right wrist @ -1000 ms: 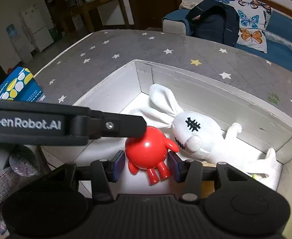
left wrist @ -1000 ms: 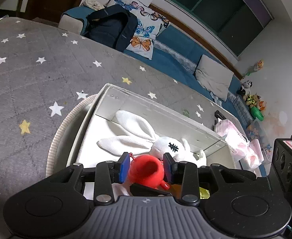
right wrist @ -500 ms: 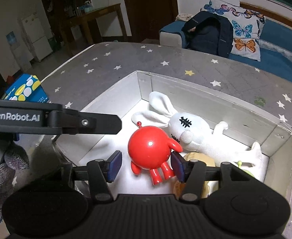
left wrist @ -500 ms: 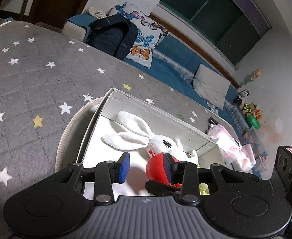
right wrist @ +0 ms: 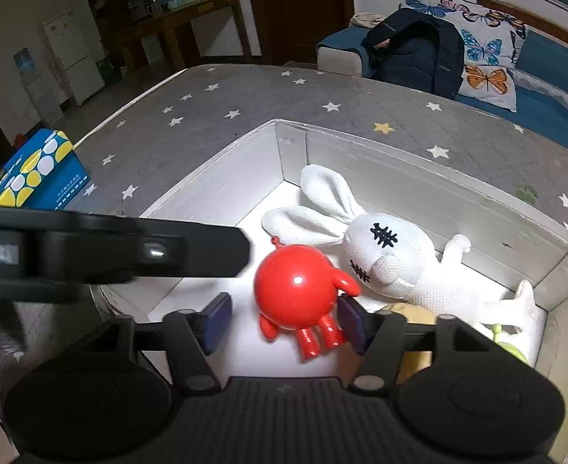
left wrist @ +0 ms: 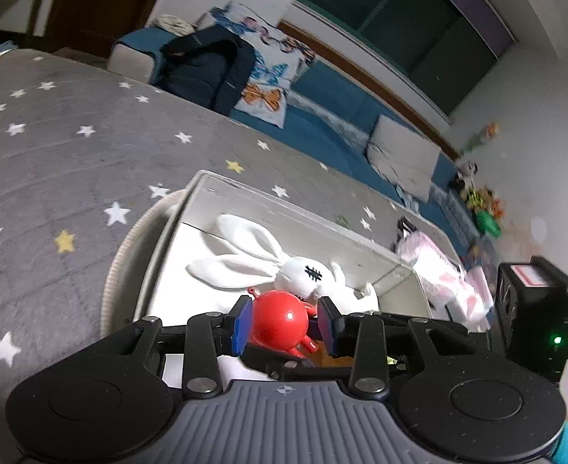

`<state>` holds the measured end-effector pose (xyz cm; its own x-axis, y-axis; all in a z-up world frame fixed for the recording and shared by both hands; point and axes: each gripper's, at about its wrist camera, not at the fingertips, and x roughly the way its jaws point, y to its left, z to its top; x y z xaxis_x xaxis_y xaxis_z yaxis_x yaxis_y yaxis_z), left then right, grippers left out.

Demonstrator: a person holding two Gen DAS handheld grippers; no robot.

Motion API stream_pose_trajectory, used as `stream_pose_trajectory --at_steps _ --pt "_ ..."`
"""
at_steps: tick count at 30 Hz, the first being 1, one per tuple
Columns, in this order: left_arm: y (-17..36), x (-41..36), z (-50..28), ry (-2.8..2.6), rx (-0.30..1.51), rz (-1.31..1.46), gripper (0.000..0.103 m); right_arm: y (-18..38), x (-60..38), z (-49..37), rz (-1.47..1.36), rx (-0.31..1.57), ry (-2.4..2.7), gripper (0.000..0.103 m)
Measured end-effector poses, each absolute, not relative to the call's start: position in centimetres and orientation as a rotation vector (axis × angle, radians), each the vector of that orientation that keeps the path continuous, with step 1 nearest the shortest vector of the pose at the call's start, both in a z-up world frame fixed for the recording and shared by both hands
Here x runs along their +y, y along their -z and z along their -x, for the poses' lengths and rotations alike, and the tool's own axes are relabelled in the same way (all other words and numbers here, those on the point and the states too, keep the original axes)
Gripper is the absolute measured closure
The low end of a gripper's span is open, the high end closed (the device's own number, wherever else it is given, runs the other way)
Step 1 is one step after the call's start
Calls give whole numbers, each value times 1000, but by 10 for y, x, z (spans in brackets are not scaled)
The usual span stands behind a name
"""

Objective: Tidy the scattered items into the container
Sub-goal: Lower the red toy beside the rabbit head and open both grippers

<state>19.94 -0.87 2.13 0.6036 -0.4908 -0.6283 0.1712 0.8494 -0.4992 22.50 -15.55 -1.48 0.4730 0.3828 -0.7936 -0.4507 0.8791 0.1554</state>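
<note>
A round red toy figure (right wrist: 293, 290) lies on the floor of the white box (right wrist: 419, 162), beside a white plush rabbit (right wrist: 384, 251). My right gripper (right wrist: 284, 323) is open above the box, its pads on either side of the red toy and apart from it. My left gripper (left wrist: 286, 328) is open too; in its view the red toy (left wrist: 280, 323) shows between the pads, down in the box (left wrist: 245, 197) with the rabbit (left wrist: 268, 266). The left gripper's finger (right wrist: 129, 249) crosses the right wrist view.
The box stands on a grey star-patterned mat (right wrist: 245, 116). A blue and yellow carton (right wrist: 36, 170) sits at the mat's left edge. A pink cloth (left wrist: 442, 274) and a black device (left wrist: 535, 301) lie right of the box. A sofa with a dark backpack (right wrist: 415, 54) stands behind.
My right gripper opened and let go of the red toy, which now lies in the box. Both grippers rose and drew back a little.
</note>
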Motion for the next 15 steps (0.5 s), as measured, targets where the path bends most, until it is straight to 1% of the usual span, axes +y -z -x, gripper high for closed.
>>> stream_pose_trajectory --at_steps 5,15 --pt "-13 -17 -208 407 869 399 64 17 -157 -226 87 948 -524 34" --pt "-3 -27 -217 399 904 350 64 19 -159 -225 71 933 -572 33"
